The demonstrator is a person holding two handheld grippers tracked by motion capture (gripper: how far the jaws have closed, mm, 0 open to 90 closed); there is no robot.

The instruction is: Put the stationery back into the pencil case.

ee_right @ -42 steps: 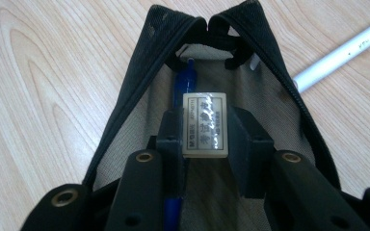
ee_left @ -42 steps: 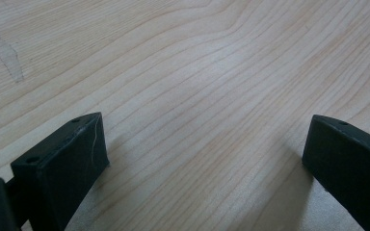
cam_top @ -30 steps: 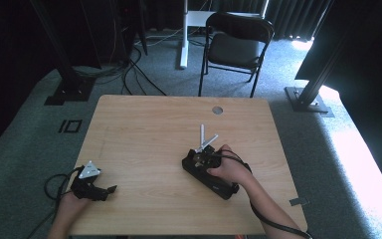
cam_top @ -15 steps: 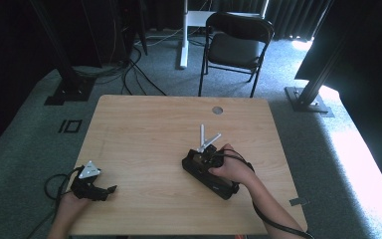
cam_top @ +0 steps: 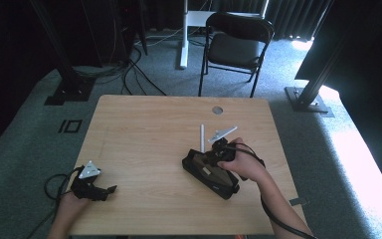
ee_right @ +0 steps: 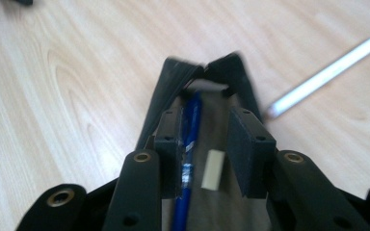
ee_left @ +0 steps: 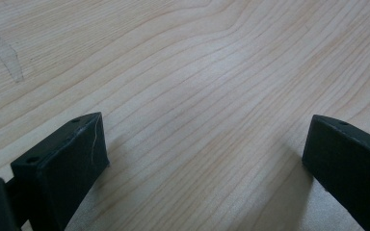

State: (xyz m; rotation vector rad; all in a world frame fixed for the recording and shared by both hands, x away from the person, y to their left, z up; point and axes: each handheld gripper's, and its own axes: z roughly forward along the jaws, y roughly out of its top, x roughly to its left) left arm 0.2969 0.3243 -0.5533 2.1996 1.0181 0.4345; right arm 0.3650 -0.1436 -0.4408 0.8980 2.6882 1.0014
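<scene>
Our right tool (ee_right: pixel 203 159) points into a long black fabric pencil pouch (cam_top: pixel 210 173) with an open mouth, lying aslant on the pale wood-grained desk (cam_top: pixel 144 124). In the right gripper view its two matte black block jaws stand a narrow way apart inside the pouch opening, with a glossy blue pen (ee_right: pixel 188 144) running lengthwise along the inner face of one jaw and a small cream eraser-like block (ee_right: pixel 212 168) lying loose between them; we cannot tell whether the pads press on the pen. Two slim white sticks (cam_top: pixel 202 138) lie on the desk just beyond the pouch, one upright in the high view, one slanted. Our left tool (cam_top: pixel 93 185), topped by a grey three-cornered plate, rests near the desk's near left corner, well apart from the pouch, its blunt rectangular jaws spread wide over bare wood.
</scene>
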